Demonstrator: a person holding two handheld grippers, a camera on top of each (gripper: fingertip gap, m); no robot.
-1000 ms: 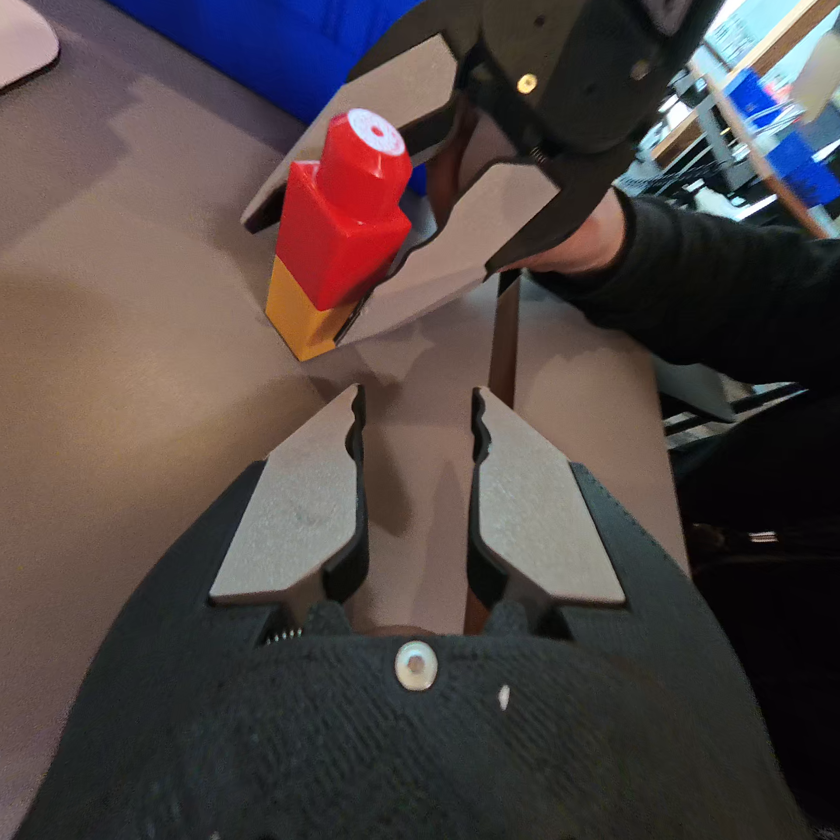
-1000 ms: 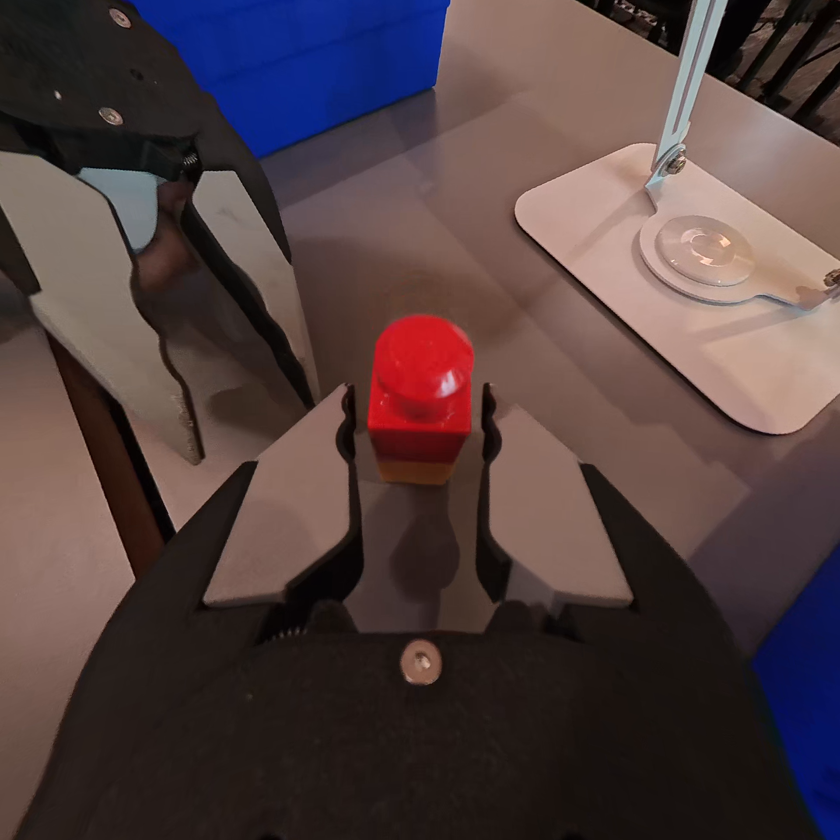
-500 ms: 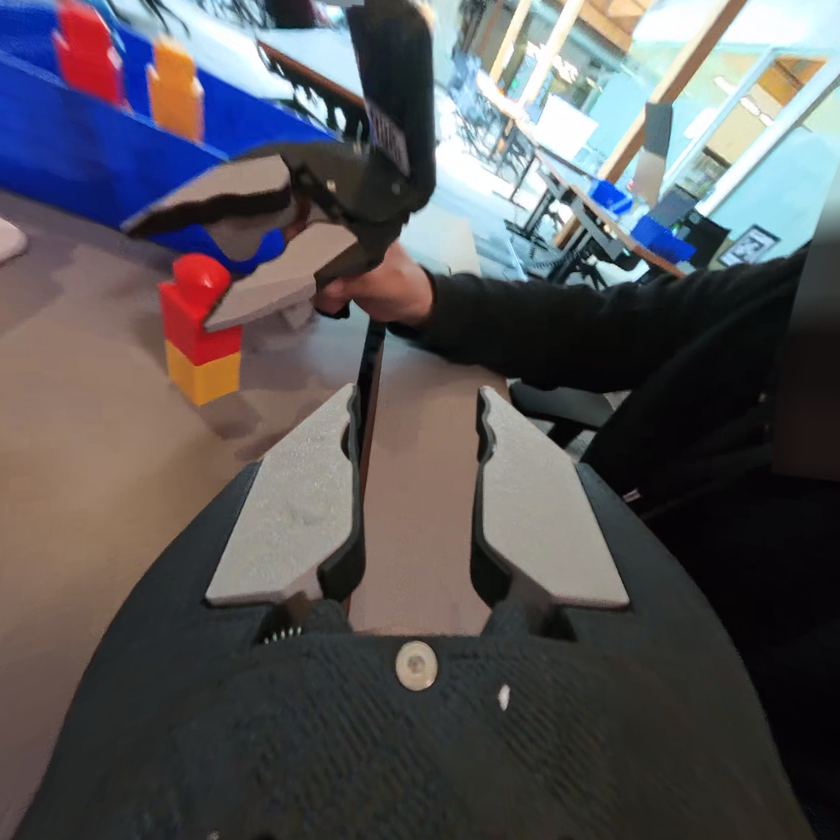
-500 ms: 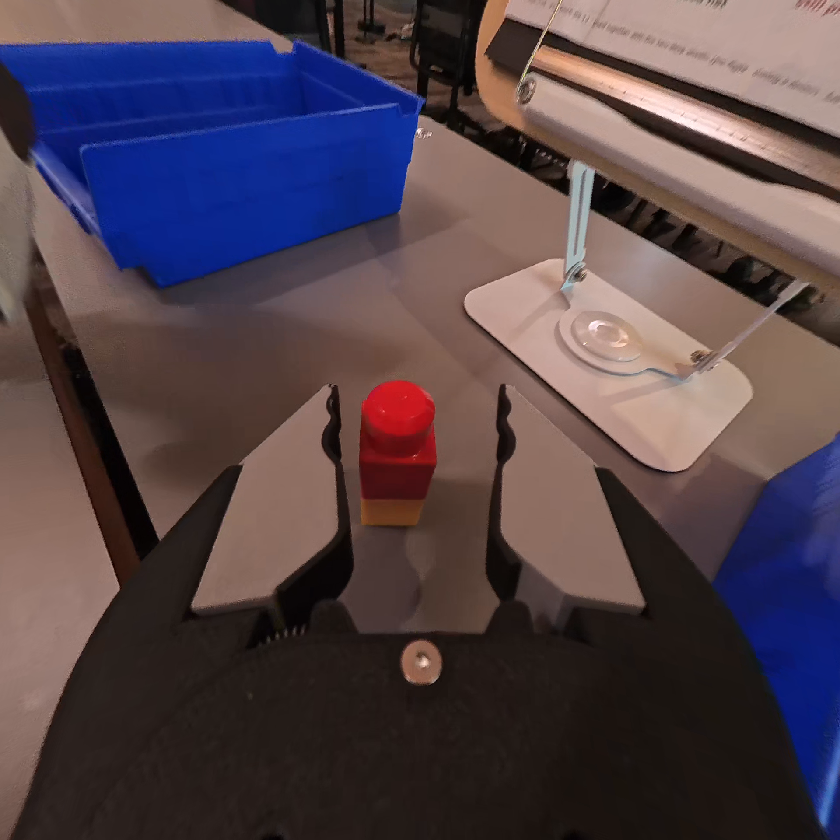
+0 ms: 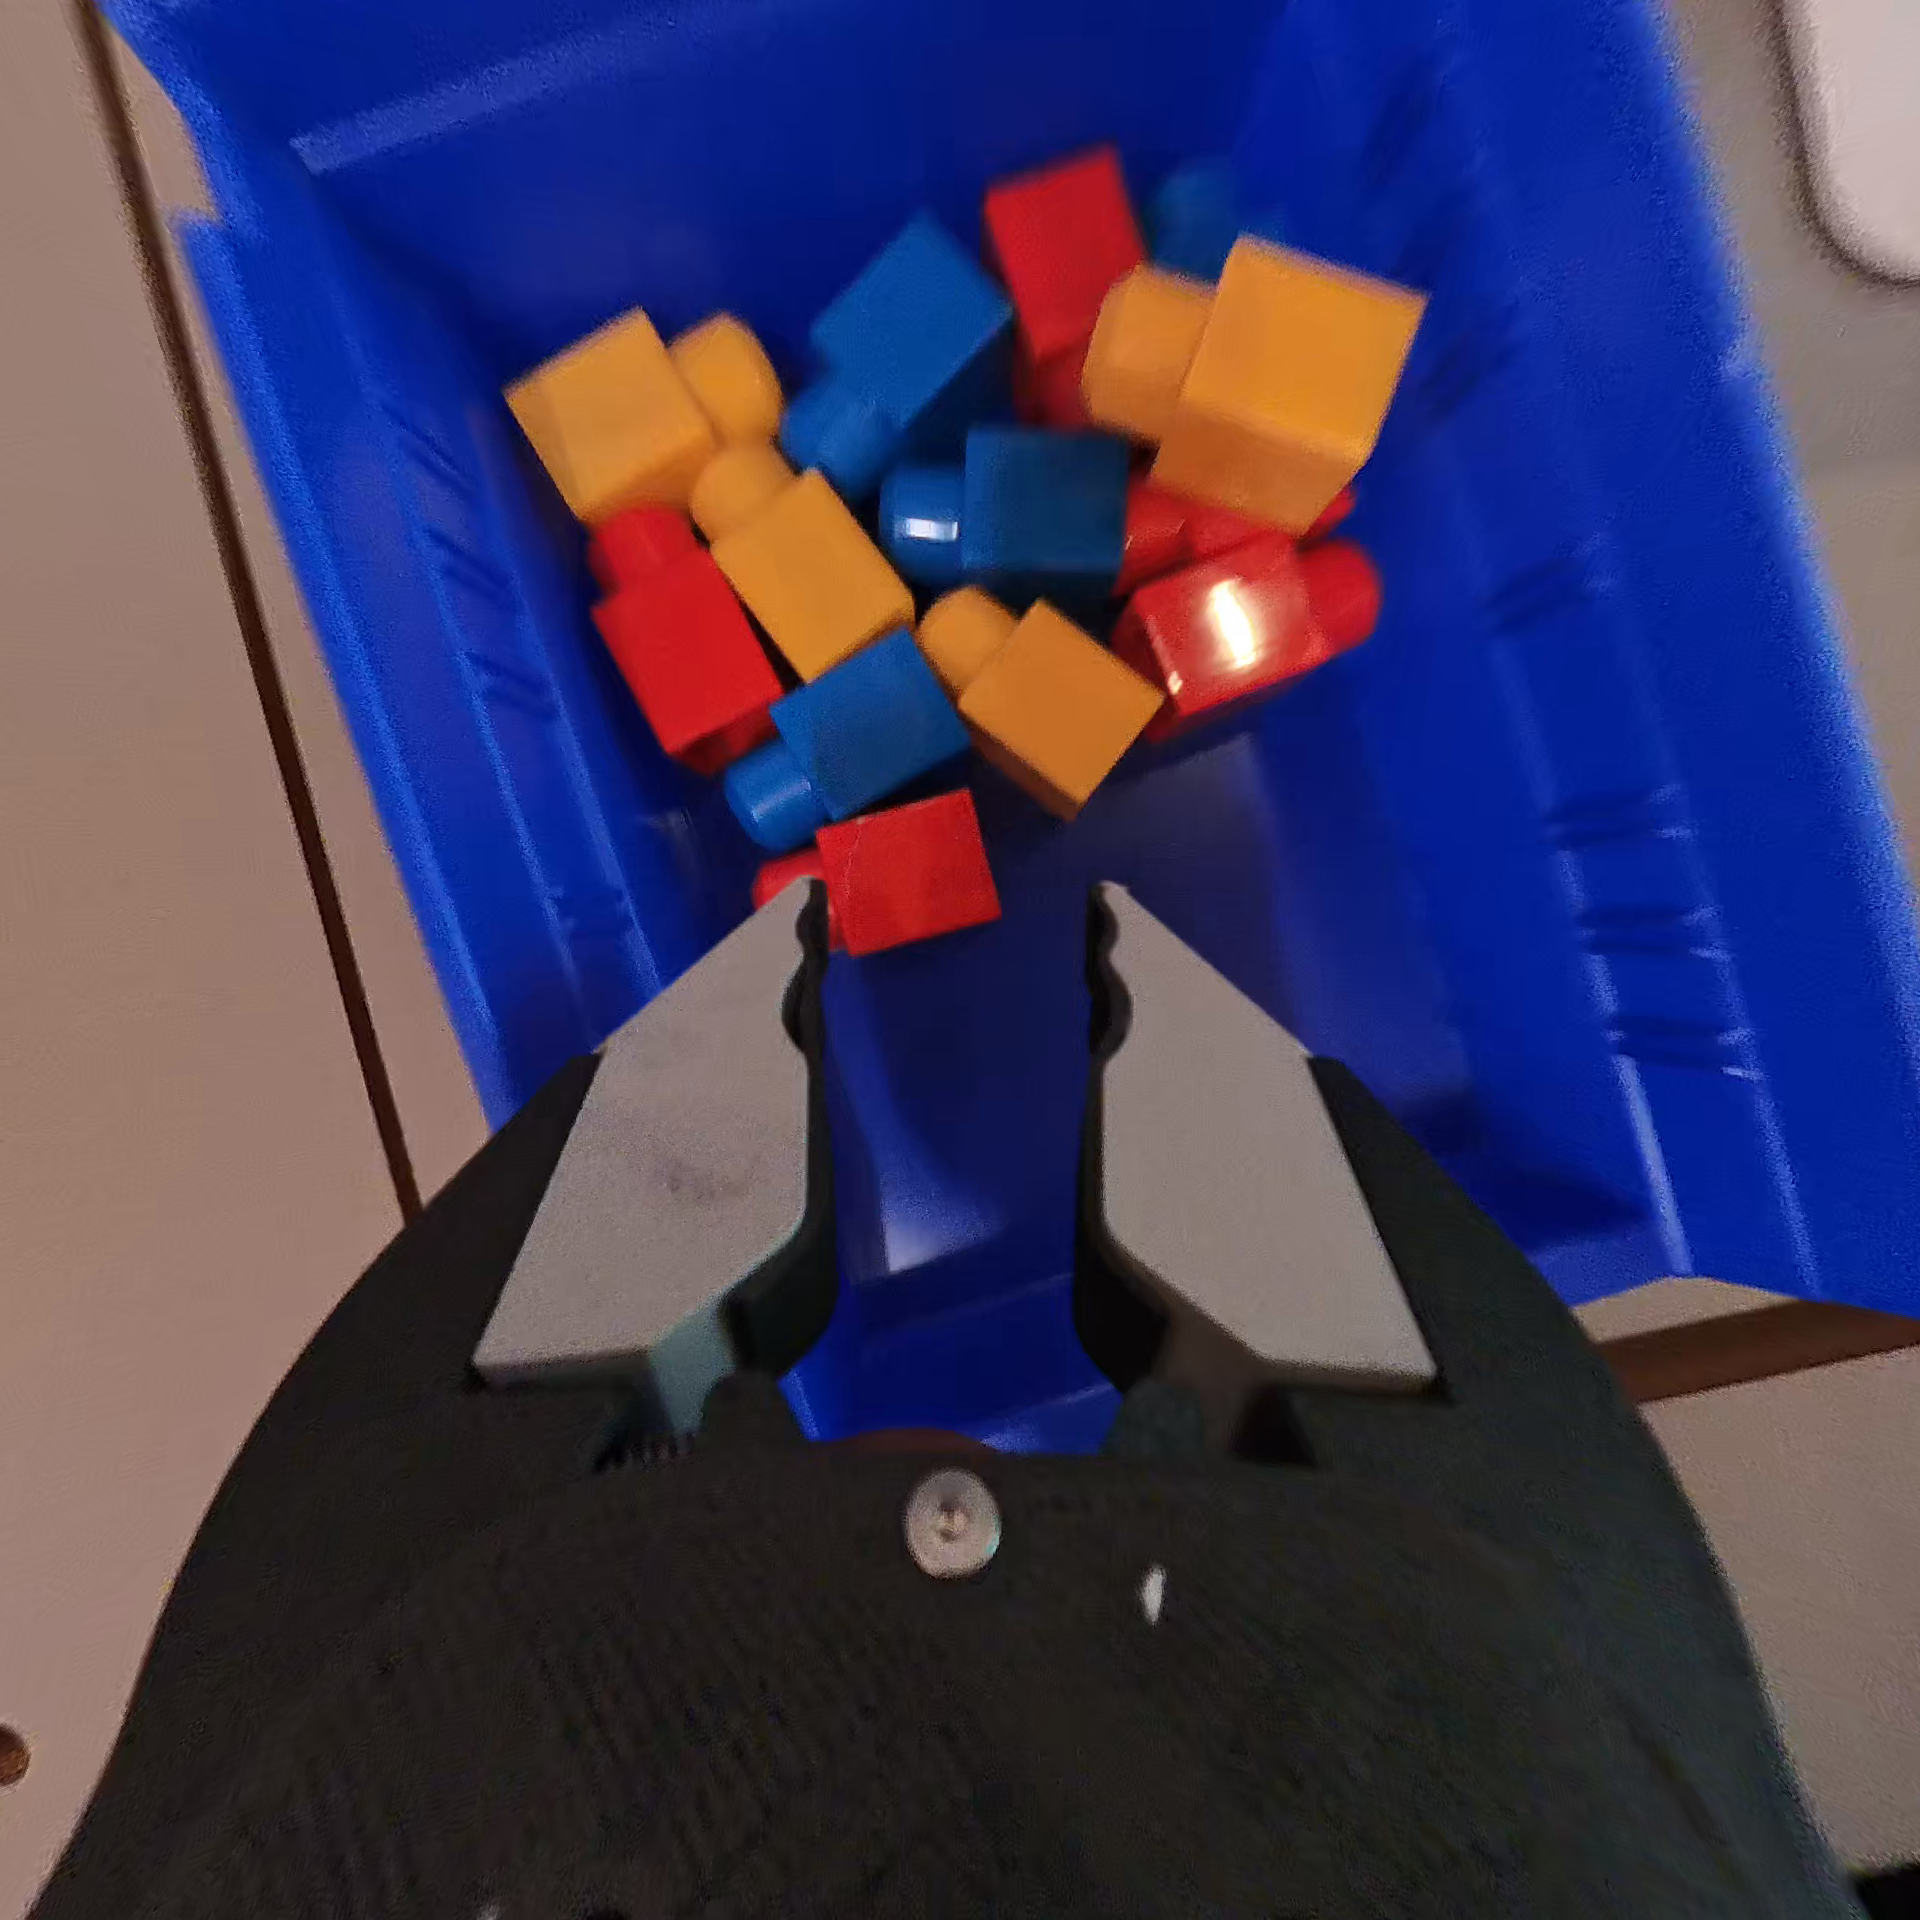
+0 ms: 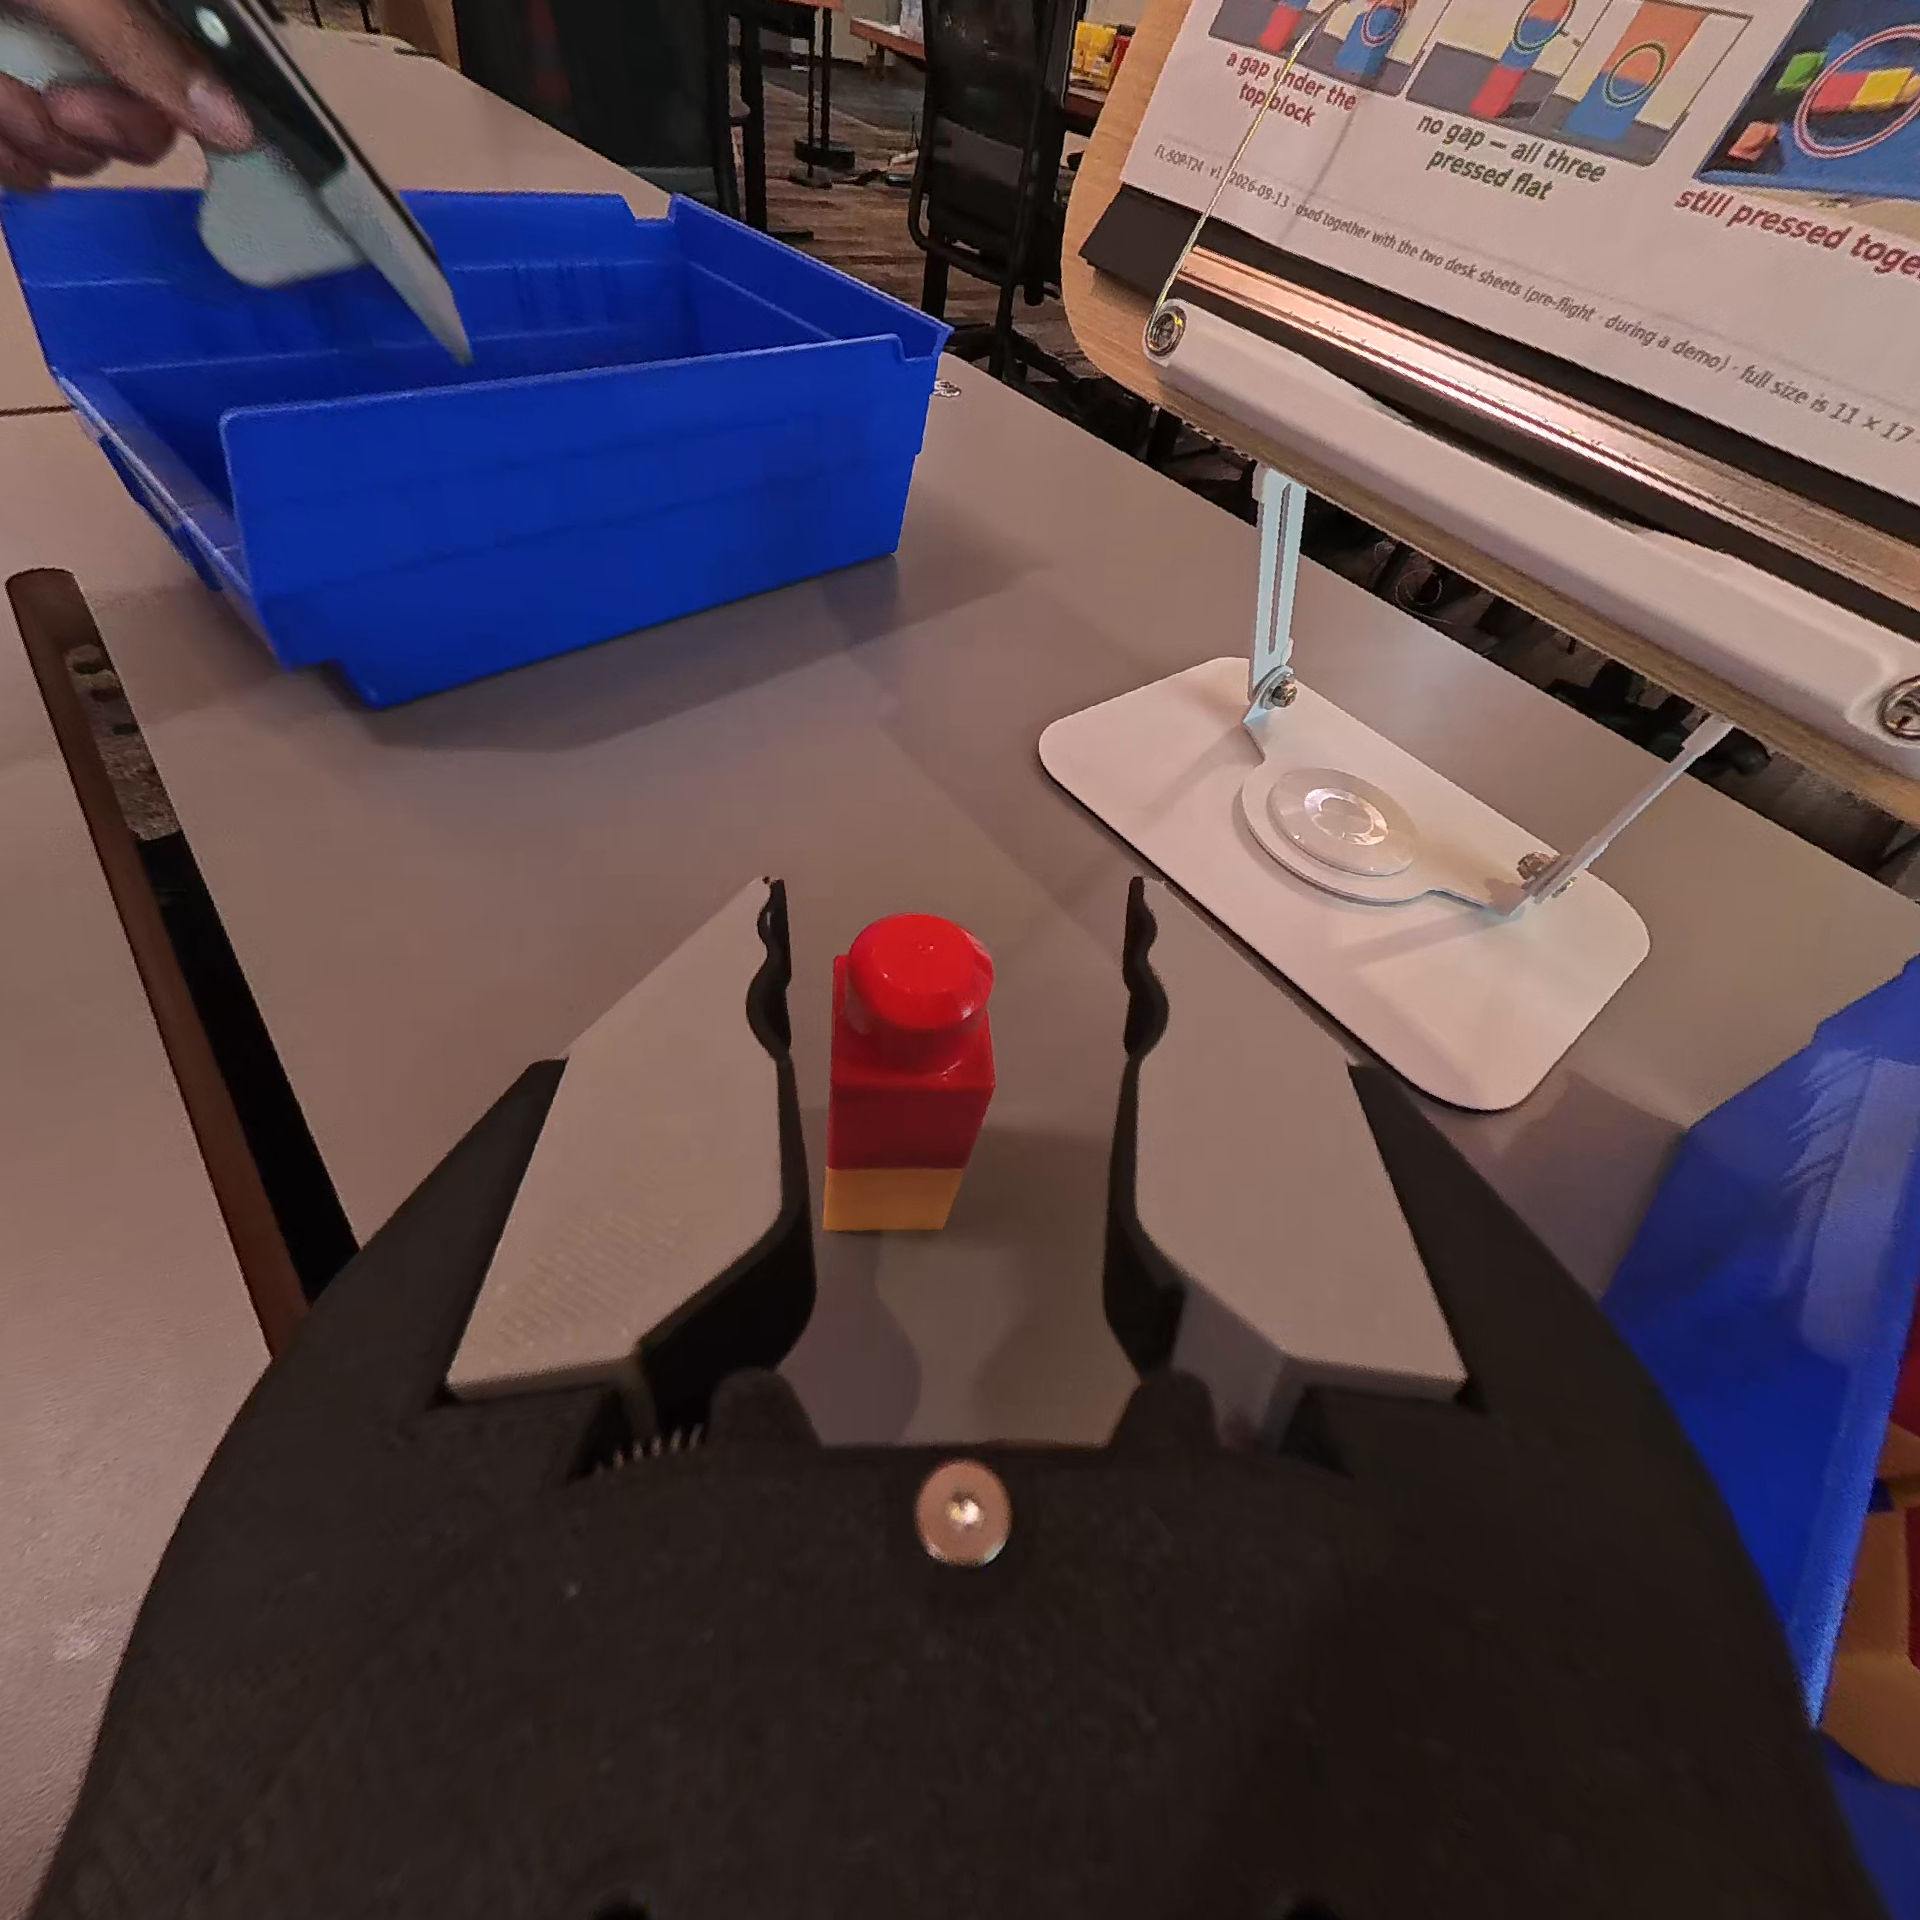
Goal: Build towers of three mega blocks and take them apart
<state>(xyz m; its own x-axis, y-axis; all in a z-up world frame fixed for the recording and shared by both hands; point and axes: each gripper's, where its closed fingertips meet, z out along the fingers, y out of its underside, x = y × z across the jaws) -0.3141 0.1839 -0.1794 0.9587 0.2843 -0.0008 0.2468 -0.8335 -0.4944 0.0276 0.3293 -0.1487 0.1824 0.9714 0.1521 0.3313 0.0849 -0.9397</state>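
I am holding the left claw [image 5: 951, 925] spread with nothing between its fingers, pointing down into the blue bin [image 5: 1558, 883] at the worktop's left edge. Just beyond its tips a red block [image 5: 909, 868] is lying on its side, its stud end towards the left fingertip and its long axis running across the opening rather than along it. Past it the rest of the loose blocks [image 5: 935, 499], red, orange and blue, are piling up in the far part of the bin. This claw is the nearer one to the supply, so I judge it is fetching the third piece; it needs turning so the fingers close on the block's flat sides.

I am keeping the right claw [image 6: 956, 914] wide apart and empty, framing the two-block tower [image 6: 906, 1081] without touching it. The tower is standing upright on the grey worktop [image 6: 540, 852], red on orange, stud up, well apart from the bin. A white stand base [image 6: 1455, 987] is sitting towards the right edge.
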